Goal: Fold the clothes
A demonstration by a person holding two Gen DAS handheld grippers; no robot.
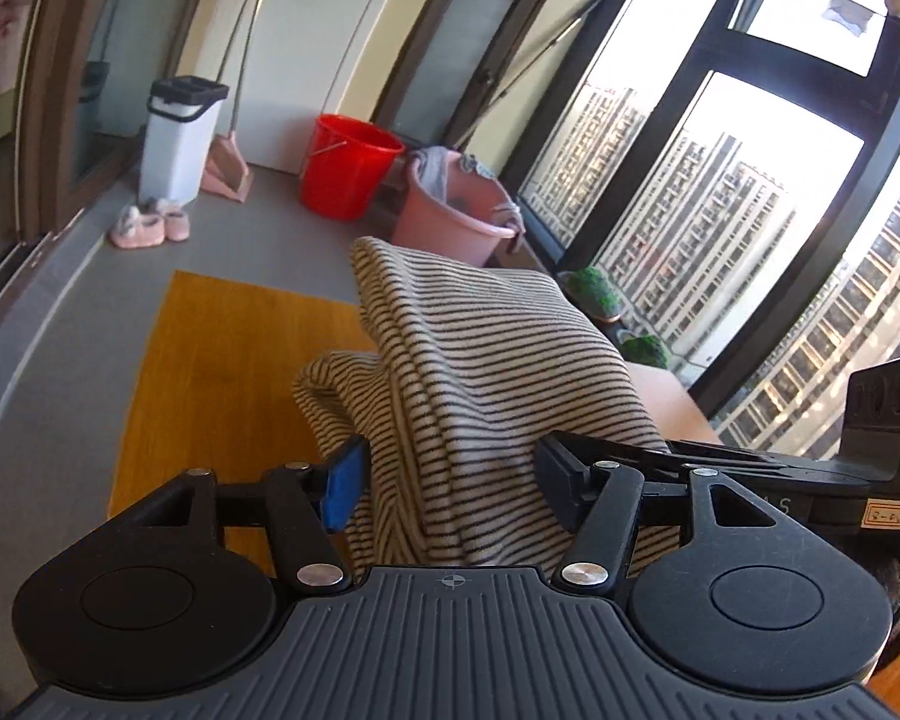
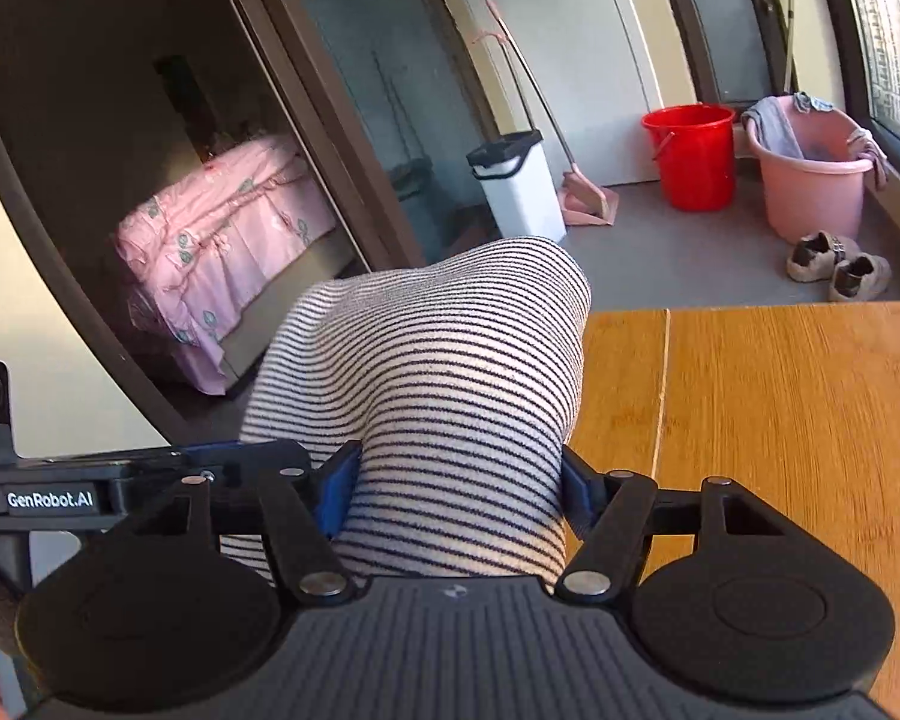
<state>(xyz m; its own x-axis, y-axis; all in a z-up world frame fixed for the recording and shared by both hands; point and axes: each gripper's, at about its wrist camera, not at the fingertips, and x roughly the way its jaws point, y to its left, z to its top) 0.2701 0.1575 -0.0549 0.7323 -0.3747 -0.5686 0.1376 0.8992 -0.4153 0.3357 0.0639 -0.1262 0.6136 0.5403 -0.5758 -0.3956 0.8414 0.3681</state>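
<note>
A white garment with thin black stripes (image 1: 486, 372) hangs bunched between the jaws of my left gripper (image 1: 450, 480), which is shut on it above the wooden table (image 1: 222, 348). In the right wrist view the same striped garment (image 2: 438, 372) fills the jaws of my right gripper (image 2: 456, 492), which is shut on it and holds it up over the table's left edge (image 2: 750, 420). The two grippers are close side by side: the right one's body shows at the right of the left view (image 1: 810, 480). The garment's lower part is hidden behind the grippers.
On the grey floor beyond the table stand a red bucket (image 1: 348, 165), a pink tub with cloths (image 1: 456, 204), a white bin (image 1: 180, 138), a pink dustpan (image 1: 228, 171) and slippers (image 1: 150, 228). Large windows (image 1: 720, 210) are at the right. A bed with pink bedding (image 2: 222, 240) shows through a doorway.
</note>
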